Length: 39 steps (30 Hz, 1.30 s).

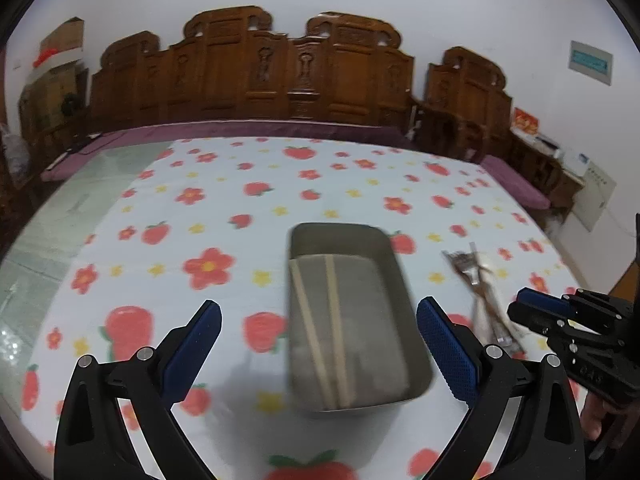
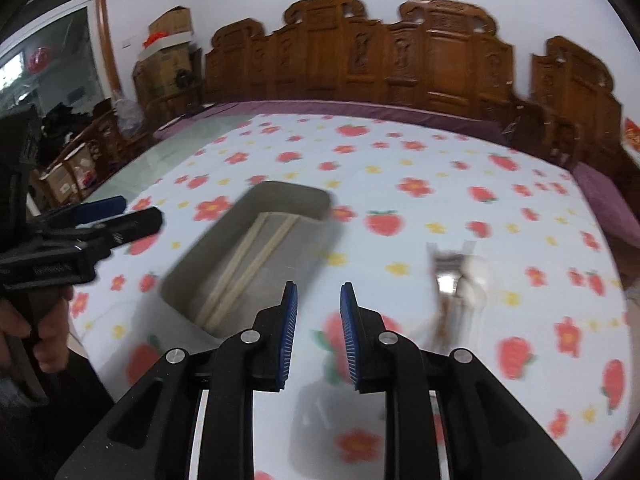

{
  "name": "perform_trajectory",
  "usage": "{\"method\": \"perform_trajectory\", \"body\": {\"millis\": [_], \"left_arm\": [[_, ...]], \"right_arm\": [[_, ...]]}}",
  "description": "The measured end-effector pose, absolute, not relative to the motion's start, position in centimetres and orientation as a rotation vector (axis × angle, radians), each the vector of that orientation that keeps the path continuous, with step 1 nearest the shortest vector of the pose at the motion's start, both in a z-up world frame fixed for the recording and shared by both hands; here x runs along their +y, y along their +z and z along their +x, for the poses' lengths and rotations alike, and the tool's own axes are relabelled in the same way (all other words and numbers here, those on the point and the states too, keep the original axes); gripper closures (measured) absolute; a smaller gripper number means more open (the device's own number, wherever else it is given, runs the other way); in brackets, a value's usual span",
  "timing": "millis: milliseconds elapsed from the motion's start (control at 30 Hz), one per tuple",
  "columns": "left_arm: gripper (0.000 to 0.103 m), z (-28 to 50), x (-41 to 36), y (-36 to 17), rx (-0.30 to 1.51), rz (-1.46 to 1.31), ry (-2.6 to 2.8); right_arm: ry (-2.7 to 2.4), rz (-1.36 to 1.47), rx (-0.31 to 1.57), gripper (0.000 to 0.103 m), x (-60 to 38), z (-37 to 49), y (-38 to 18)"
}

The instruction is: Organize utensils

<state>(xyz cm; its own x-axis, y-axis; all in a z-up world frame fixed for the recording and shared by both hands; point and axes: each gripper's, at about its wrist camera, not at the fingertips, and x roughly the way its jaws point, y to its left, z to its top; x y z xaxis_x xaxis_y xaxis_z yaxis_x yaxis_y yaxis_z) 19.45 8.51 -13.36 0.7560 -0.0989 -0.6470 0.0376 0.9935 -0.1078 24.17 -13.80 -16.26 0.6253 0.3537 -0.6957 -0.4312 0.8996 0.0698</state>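
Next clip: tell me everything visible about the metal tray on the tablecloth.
The metal tray is a rectangular, dull grey container with rounded corners and raised walls, steel by the look of it. It sits flat on the strawberry-print tablecloth, long axis running away from the left camera. Inside lie two pale chopsticks, wood or bamboo by the look, lengthwise and nearly parallel, on its floor. Neither gripper touches it. A blurred pile of metal cutlery lies apart to its right.
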Motion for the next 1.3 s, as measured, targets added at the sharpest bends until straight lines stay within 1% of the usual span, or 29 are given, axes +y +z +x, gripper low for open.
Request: {"method": "perform_trajectory", "body": {"millis": [367, 533, 700, 1067, 1267, 1300], "left_arm": [[0.009, 19.6, 2.3, -14.7, 0.743, -0.014, -0.177], [0.009, 19.5, -0.2, -15.2, 0.763, 0.013, -0.235], [0.009, 19.2, -2.3, -15.6, 0.776, 0.054, -0.269], [0.009, 18.7, -6.1, -17.9, 0.811, 0.119, -0.299], [0.015, 18.8, -6.6, -19.2, 0.840, 0.117, -0.297], [0.018, 18.8, -6.7, -19.4, 0.844, 0.118, -0.298]], "right_arm": [[0.302, -0.098, 0.764, 0.079, -22.8, 25.5, -18.0], [0.285, -0.056, 0.798, 0.079, -24.9, 26.5, -20.7], [0.284, -0.059, 0.850, 0.079, -25.1, 27.8, -22.9], [0.329, -0.113, 0.918, 0.079, -23.4, 31.2, -25.5], [0.319, -0.137, 0.937, 0.079, -22.8, 32.9, -26.4], [0.314, -0.137, 0.937, 0.079, -22.7, 33.1, -26.4]]}}
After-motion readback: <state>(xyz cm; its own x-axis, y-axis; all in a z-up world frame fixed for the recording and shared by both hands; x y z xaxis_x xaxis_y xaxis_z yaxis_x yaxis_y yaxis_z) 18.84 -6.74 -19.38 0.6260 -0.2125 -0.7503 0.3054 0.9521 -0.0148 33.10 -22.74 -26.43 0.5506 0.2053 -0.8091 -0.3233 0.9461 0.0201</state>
